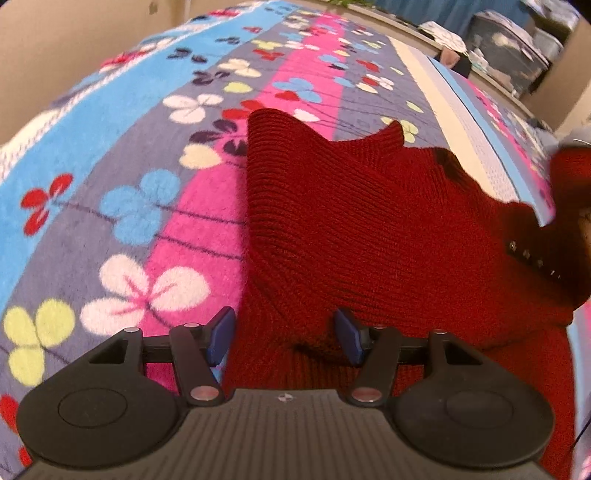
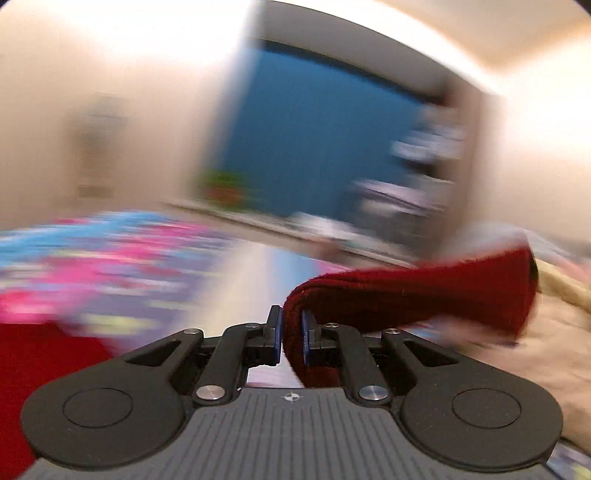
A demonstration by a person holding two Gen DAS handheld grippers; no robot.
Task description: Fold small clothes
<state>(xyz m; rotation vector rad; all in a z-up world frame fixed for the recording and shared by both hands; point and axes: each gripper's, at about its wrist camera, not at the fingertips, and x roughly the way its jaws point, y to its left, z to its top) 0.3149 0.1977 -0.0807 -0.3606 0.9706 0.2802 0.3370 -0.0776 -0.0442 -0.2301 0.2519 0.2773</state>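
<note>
A dark red knitted sweater (image 1: 369,229) lies on a flowered blanket (image 1: 147,155) in the left wrist view. My left gripper (image 1: 286,334) is open, its blue-padded fingers spread just above the sweater's near part. In the right wrist view my right gripper (image 2: 292,334) is shut on a fold of the red sweater (image 2: 424,295), lifted off the bed; the knit drapes to the right. This view is blurred by motion. More red knit shows at lower left (image 2: 37,362).
The blanket has blue, grey and pink stripes and covers a bed. A beige wall (image 1: 74,33) is at far left. A blue panel (image 2: 314,140) and cluttered shelves (image 2: 417,184) stand beyond the bed. A beige cloth (image 2: 561,288) lies at right.
</note>
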